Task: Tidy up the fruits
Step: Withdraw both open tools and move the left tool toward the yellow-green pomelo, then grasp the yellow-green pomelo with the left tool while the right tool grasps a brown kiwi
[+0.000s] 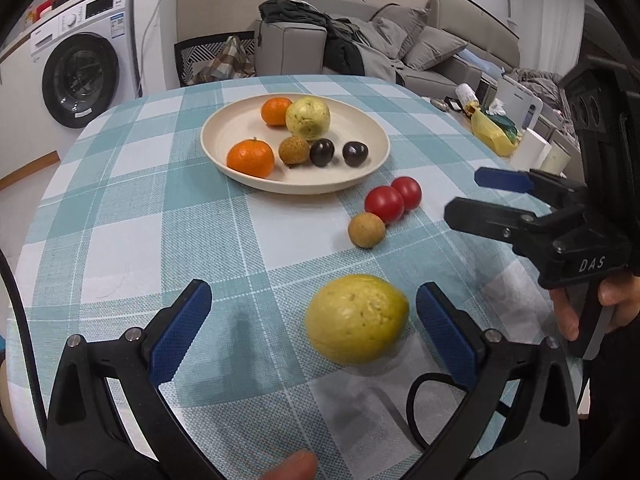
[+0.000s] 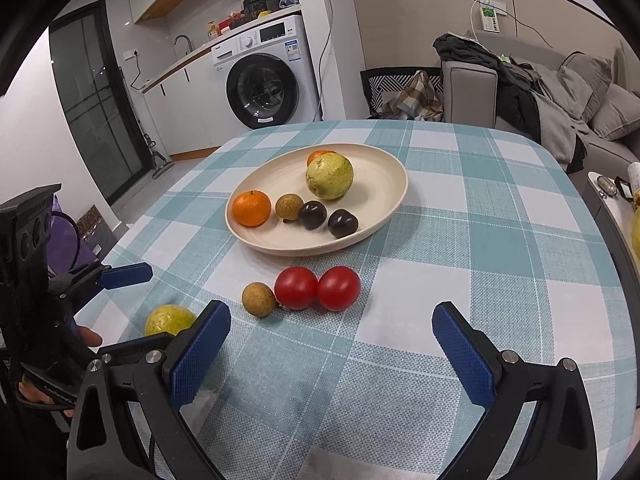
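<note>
A cream plate (image 1: 240, 120) (image 2: 384, 176) on the checked tablecloth holds two oranges, a yellow-green guava (image 1: 308, 117), a longan and two dark fruits. A second yellow guava (image 1: 356, 318) (image 2: 168, 319) lies on the cloth between the open fingers of my left gripper (image 1: 312, 320), nearer the right finger, not gripped. Two red tomatoes (image 1: 394, 198) (image 2: 316, 288) and a brown longan (image 1: 366, 230) (image 2: 259, 299) lie beside the plate. My right gripper (image 2: 330, 334) is open and empty, just short of the tomatoes; it also shows in the left wrist view (image 1: 466, 194).
The table (image 2: 520, 240) is covered in a teal-and-white checked cloth. A washing machine (image 2: 264, 80) stands behind on the left, a grey sofa (image 2: 560, 92) with clothes on the right. A side table (image 1: 500, 128) with a yellow bag and cups stands to the right.
</note>
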